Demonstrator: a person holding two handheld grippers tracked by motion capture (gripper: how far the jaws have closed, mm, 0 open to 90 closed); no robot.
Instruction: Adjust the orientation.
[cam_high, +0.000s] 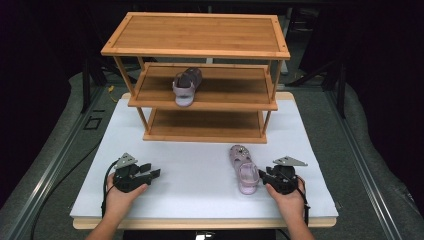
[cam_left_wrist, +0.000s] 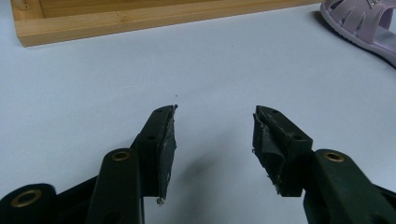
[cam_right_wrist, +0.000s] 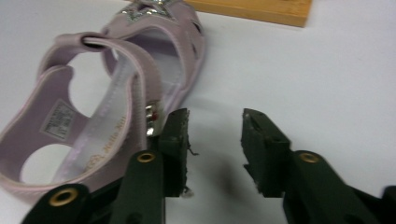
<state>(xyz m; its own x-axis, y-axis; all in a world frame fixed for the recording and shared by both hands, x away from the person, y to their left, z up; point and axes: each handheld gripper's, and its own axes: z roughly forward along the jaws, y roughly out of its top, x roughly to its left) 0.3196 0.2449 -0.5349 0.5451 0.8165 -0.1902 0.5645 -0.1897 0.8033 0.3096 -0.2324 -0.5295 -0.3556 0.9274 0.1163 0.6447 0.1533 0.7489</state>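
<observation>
The sandal (cam_high: 243, 169) lies flat on the white table (cam_high: 200, 175), in front of the wooden shoe rack (cam_high: 200, 75), with its toe toward the rack and its heel toward me, so its long axis runs away from my side of the table. Its twin (cam_high: 186, 86) already sits on the rack's middle shelf, so I judge this one is to follow it.

My right gripper (cam_high: 265, 175) is by far the nearer: it sits just beside the sandal's heel end, on the sandal's right. In the right gripper view the sandal (cam_right_wrist: 116, 107) lies left of the jaws, and the left jaw tip looks to be touching or all but touching the side strap by its buckle; I cannot tell which. The jaws stand moderately open with nothing between them but bare table.

My left gripper (cam_high: 150, 172) rests well apart from the sandal, off to the left. Its jaws are spread wide and hold nothing; in the left gripper view the sandal's toe (cam_left_wrist: 364, 23) sits far off at the upper right.

To take it, I reckon the right gripper must shift left so that the strap or heel comes between the jaws.
</observation>
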